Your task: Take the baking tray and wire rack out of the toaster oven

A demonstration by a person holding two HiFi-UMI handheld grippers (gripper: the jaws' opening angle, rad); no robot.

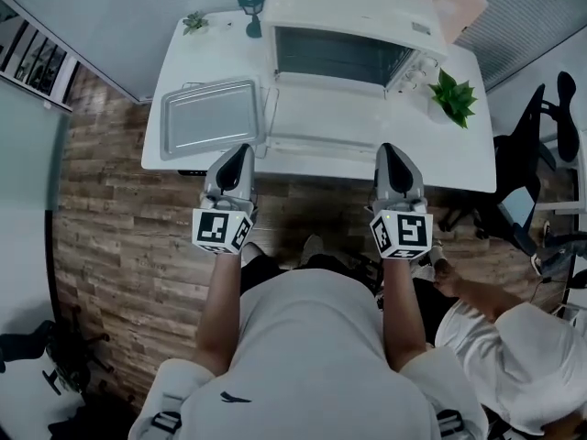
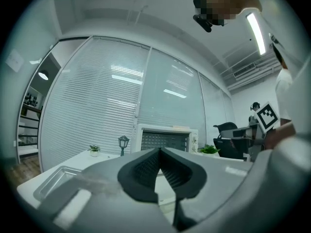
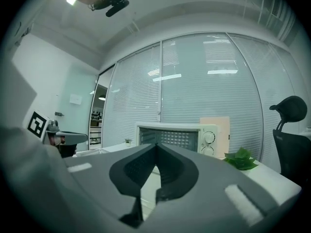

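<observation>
Left hand-held gripper (image 1: 240, 150) and right hand-held gripper (image 1: 389, 148) both clenched empty at surface (image 1: 472, 159) edge, baking tray (image 1: 209, 115) beside toaster oven (image 1: 348, 21).

The left forearm (image 1: 220, 302) and right forearm (image 1: 402, 302) are reaching forward, parallel. The left gripper (image 1: 240, 150) is pointing level at the table's (image 1: 174, 58) near edge, jaws pressing together on nothing. The right gripper (image 1: 389, 148) is hovering at the same edge, jaws likewise meeting, empty.
</observation>
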